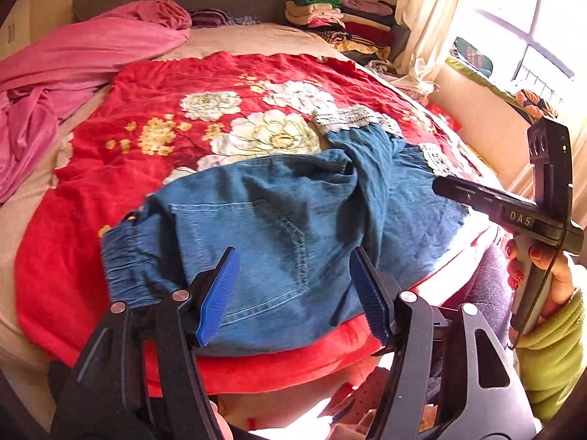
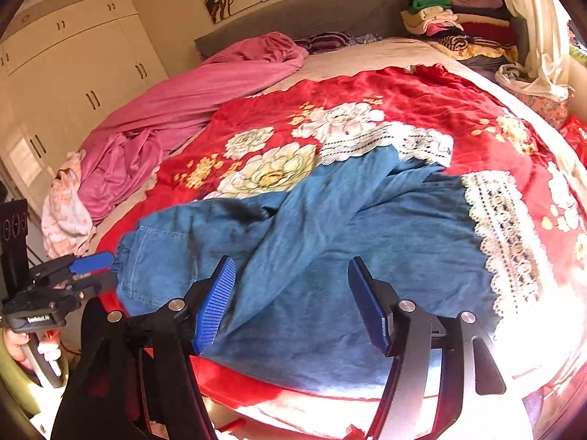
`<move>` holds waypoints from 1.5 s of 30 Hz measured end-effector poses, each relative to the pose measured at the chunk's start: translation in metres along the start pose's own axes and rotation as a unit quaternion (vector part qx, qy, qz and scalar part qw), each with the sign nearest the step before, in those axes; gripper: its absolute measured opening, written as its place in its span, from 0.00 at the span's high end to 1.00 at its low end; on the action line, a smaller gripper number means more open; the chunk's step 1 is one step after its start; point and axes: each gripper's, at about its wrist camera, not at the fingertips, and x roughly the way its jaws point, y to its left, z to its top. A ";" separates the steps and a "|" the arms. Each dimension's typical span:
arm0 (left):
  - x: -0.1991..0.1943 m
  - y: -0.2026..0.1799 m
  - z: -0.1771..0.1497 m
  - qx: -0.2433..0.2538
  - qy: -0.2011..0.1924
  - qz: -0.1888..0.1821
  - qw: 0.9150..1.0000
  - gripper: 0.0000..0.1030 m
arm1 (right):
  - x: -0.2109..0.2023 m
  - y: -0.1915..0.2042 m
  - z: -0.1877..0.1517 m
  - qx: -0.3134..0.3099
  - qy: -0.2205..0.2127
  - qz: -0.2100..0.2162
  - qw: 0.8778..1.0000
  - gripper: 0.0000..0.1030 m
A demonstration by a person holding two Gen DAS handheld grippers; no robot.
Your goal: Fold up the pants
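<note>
Your left claw (image 1: 293,293) and right claw (image 2: 291,302) both hover spread and empty over the pants (image 1: 279,227), which lie rumpled on the red blanket (image 1: 154,117). One leg crosses the other toward 1 o'clock; pinch a single layer there and the fold will likely twist or trap a crease.

Blue denim pants (image 1: 279,227) (image 2: 330,249) w/ white lace hem trim lie spread on a red floral blanket (image 1: 154,84), near the bed's front edge. Elastic waistband to the left, back pocket facing up. One leg is folded diagonally over the other; fabric is rumpled, not flat.
</note>
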 end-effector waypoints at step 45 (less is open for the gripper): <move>0.112 -0.085 0.015 0.097 0.046 -0.061 0.992 0.83 | -0.006 -0.109 0.055 0.138 -0.061 -0.039 0.988 0.90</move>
